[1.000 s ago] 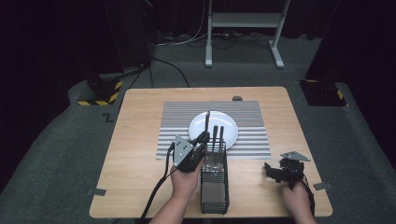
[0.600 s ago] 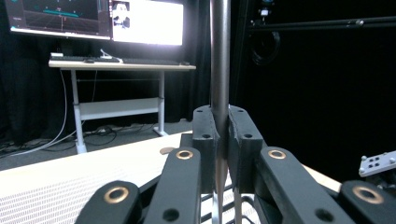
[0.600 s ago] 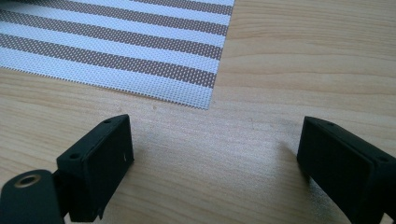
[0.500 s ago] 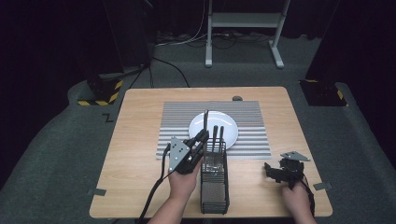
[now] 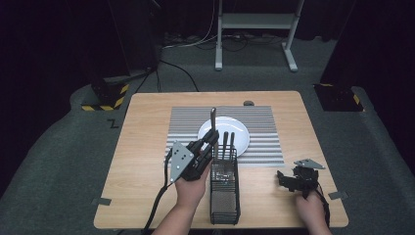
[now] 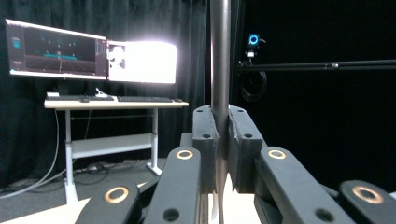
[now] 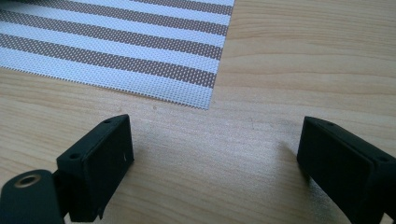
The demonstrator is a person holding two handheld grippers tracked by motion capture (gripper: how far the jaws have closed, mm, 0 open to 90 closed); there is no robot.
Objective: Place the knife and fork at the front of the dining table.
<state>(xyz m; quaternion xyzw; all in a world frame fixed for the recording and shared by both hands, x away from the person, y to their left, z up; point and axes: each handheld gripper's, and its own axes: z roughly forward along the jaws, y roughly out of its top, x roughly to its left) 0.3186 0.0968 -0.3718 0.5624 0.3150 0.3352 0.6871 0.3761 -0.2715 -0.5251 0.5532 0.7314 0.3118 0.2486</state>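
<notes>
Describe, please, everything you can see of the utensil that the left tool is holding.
The utensil shows as a slim, dark grey handle, a smooth rod that looks like metal with a dull sheen. It stands nearly upright, its top above the white plate in the high view. The left tool is shut on it, its two black pads pressing the shaft from either side. Its lower end drops toward the black wire caddy and is hidden, so its type cannot be told. Two similar handles stand beside it.

Upright metal utensil handle (image 6: 220,56), clamped
</notes>
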